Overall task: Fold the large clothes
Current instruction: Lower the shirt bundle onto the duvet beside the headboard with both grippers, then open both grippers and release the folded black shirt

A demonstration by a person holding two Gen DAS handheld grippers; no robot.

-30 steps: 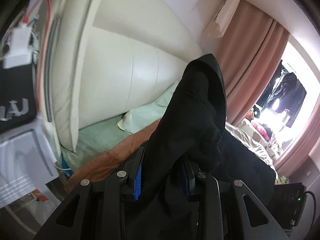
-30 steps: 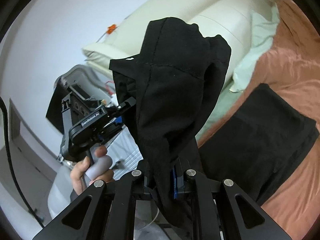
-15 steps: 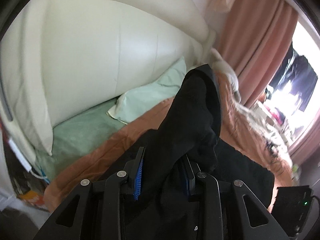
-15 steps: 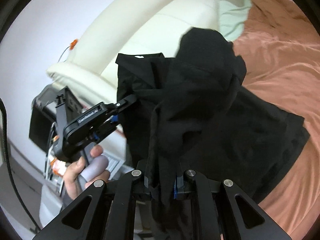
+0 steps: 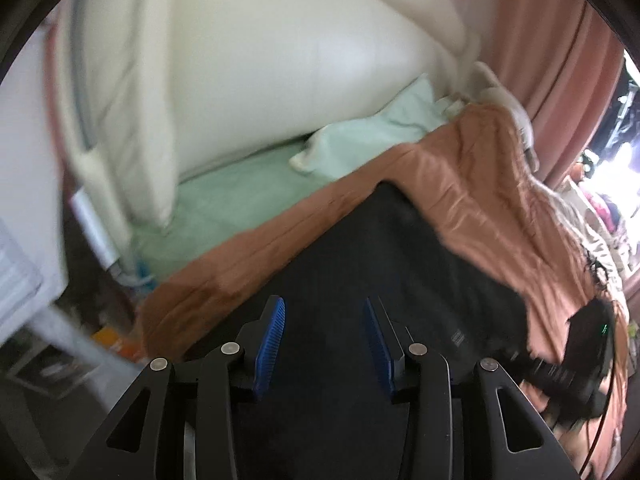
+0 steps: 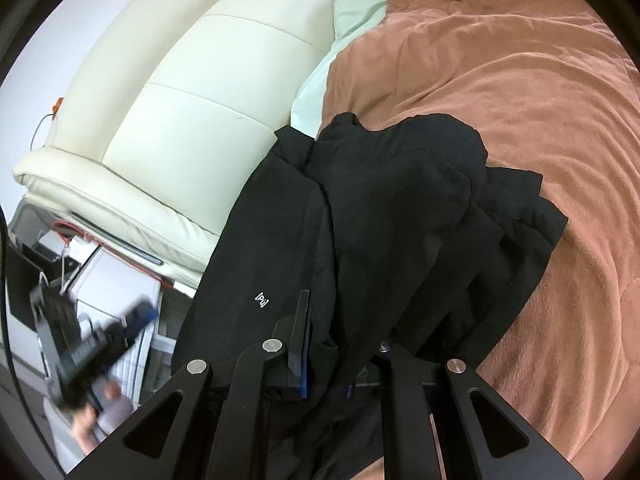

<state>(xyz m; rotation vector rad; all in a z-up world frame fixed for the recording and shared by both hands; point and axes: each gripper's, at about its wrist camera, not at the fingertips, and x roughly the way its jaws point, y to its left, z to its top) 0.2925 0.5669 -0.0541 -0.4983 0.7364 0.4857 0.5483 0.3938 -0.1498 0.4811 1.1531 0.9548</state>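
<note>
A black garment (image 5: 380,264) lies spread on the brown blanket (image 5: 480,184). My left gripper (image 5: 324,304) hangs just above it. Its jaws are opening, and the blue pads (image 5: 276,332) are bare with no cloth pinched between them. In the right wrist view my right gripper (image 6: 336,340) is shut on a bunched edge of the black garment (image 6: 380,208), which drapes over and hides its right finger. That bunch rests on the flatter layer with a small white logo. The left gripper (image 6: 138,314) shows blurred at lower left, held by a hand (image 6: 92,424).
A cream padded headboard (image 5: 260,60) and a mint pillow (image 5: 372,136) bound the bed's far side. White bedside furniture with cables (image 6: 80,248) stands off the bed's edge. The brown blanket (image 6: 520,80) stretches to the right. Pink curtains (image 5: 560,60) hang behind.
Both grippers came down toward the bed. The left gripper's jaws opened and let go of the black cloth, which now lies on the bed. The right gripper still pinches its bunch, now lowered.
</note>
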